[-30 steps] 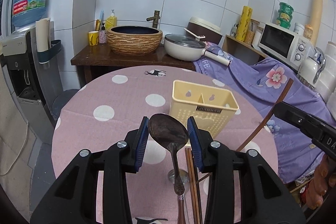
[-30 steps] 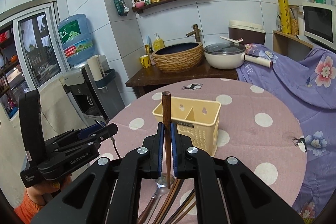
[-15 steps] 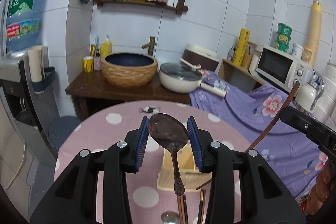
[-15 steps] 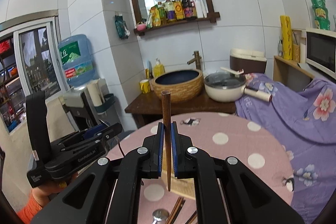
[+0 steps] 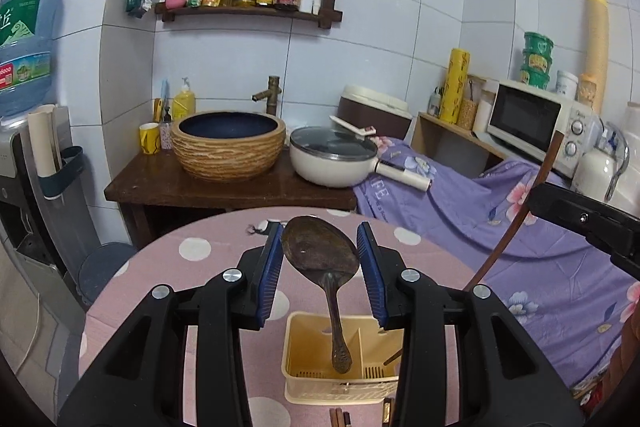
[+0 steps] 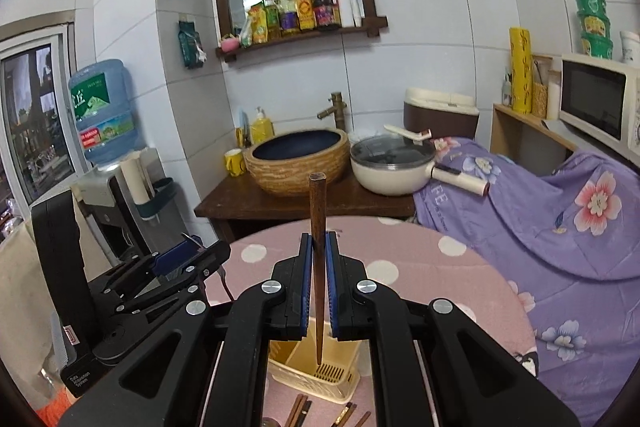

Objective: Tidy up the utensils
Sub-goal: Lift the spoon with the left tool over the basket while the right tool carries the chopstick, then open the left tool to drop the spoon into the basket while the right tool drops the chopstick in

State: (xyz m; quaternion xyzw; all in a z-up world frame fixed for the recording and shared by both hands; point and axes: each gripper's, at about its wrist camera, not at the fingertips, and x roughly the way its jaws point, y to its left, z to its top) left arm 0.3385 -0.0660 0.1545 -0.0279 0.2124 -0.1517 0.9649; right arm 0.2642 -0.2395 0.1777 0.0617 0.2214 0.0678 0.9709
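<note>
My left gripper [image 5: 320,255] is shut on the bowl of a dark metal spoon [image 5: 320,251]. The spoon's handle hangs down over the left compartment of a cream plastic utensil holder [image 5: 296,367] on the pink dotted table [image 5: 168,267]. My right gripper [image 6: 319,247] is shut on a brown wooden chopstick [image 6: 317,211], held upright with its thin tip just above the holder [image 6: 308,375]. In the left wrist view the right gripper [image 5: 538,199] and its chopstick [image 5: 516,223] show at the right. The left gripper [image 6: 192,255] shows at the left of the right wrist view.
Several loose chopsticks [image 6: 300,407] lie on the table [image 6: 420,267] in front of the holder. Behind the table stand a wooden counter with a woven basin [image 5: 228,147] and a white pan [image 5: 332,159]. A purple floral cloth [image 5: 520,267] lies to the right, a water dispenser [image 6: 100,107] to the left.
Both grippers have risen and moved forward, each keeping its utensil. The holder, ahead of them before, now lies under the spoon handle and the chopstick tip.
</note>
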